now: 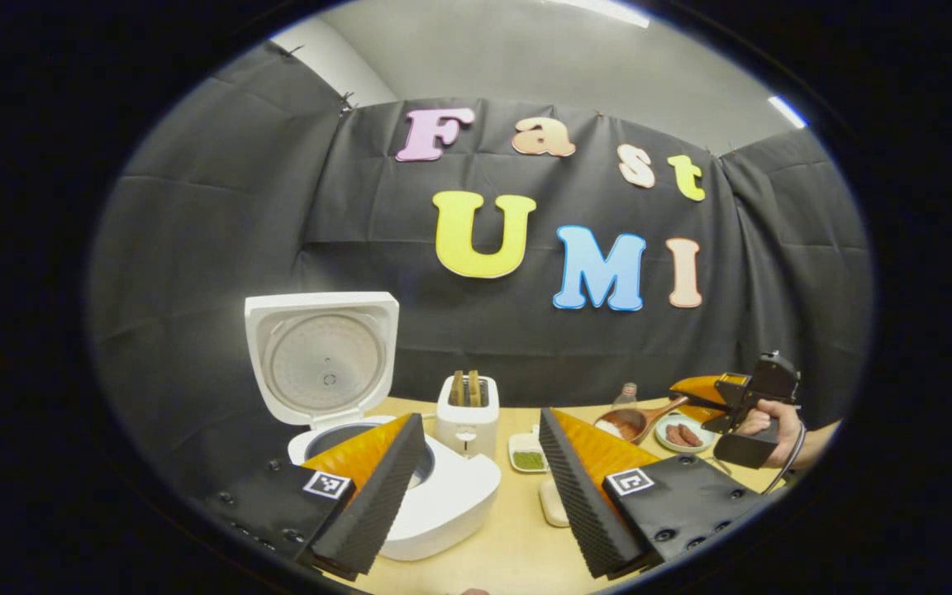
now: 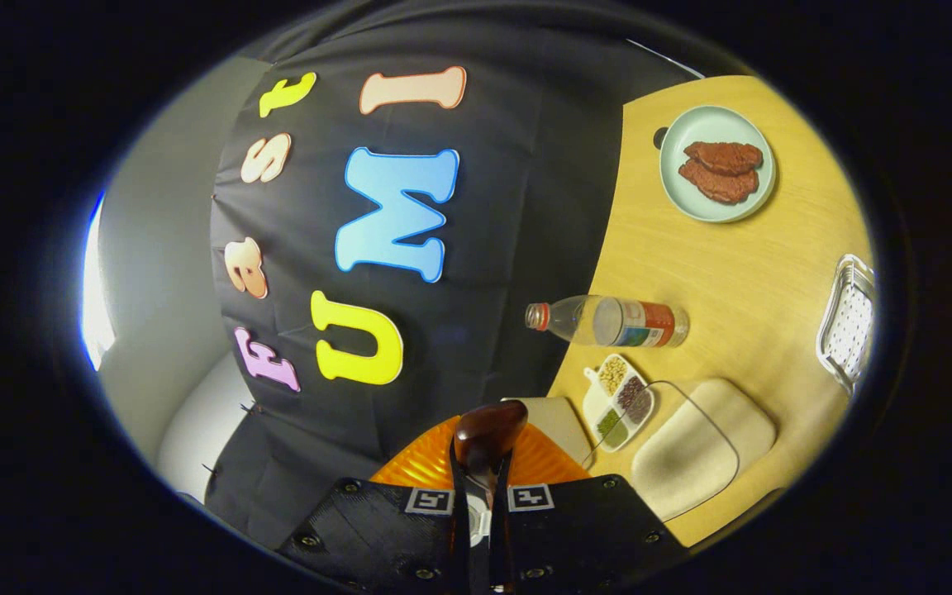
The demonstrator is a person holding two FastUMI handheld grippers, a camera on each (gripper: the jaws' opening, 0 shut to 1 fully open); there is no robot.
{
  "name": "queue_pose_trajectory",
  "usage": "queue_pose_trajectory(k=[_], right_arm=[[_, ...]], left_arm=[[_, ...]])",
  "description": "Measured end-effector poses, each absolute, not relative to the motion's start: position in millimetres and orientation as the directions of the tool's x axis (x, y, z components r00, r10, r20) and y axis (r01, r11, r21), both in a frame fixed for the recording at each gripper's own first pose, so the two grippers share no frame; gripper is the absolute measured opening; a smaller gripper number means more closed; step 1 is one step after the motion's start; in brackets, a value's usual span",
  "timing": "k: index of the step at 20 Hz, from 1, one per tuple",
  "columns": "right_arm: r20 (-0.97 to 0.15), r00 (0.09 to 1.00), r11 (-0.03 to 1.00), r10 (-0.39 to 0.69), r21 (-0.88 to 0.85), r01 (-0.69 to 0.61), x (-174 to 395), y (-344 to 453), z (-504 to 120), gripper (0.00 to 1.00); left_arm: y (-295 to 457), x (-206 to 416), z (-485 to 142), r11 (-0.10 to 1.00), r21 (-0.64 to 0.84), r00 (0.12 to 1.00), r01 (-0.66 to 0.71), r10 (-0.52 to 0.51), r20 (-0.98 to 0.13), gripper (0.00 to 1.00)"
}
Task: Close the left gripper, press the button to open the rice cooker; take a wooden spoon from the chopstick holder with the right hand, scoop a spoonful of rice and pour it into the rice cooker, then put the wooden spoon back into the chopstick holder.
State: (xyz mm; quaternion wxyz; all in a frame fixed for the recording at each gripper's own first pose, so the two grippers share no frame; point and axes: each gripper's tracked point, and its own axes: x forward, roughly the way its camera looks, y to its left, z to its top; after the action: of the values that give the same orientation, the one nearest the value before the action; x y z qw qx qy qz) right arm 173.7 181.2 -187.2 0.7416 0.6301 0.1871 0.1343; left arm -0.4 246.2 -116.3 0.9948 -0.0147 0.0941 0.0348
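Note:
The white rice cooker (image 1: 451,496) stands at the lower left with its lid (image 1: 323,355) raised upright and the pot open. My left gripper (image 1: 480,416) is open just in front of it, nothing between its fingers. To the right, a hand holds my right gripper (image 1: 695,401), shut on the handle of the wooden spoon (image 1: 637,421). The spoon's bowl carries white rice and hovers above the table, pointing toward the cooker. In the right gripper view, the spoon (image 2: 488,434) sticks out end-on from my shut right gripper (image 2: 480,475), and the view is rolled sideways.
A white toaster (image 1: 468,413) stands behind the cooker. A divided dish of grains (image 2: 621,401), a plastic bottle (image 2: 608,322), a plate of meat (image 2: 717,165), a beige pad (image 2: 703,446) and a metal tray (image 2: 846,322) sit on the wooden table (image 2: 740,273).

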Motion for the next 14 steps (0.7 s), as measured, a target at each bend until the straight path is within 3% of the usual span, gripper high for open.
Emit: queue_pose_trajectory(k=[10,14], right_arm=[[-0.027,0.836,0.182,0.548,0.979,-0.088,168,259,-121,0.09],[-0.018,0.813,0.189,0.582,0.975,-0.114,167,294,-109,0.09]], left_arm=[[268,-19,-112,0.999,-0.004,0.989,-0.044,0.043,-0.144,0.95],[284,-30,-115,0.998,-0.022,0.989,-0.054,0.051,-0.141,0.99]])
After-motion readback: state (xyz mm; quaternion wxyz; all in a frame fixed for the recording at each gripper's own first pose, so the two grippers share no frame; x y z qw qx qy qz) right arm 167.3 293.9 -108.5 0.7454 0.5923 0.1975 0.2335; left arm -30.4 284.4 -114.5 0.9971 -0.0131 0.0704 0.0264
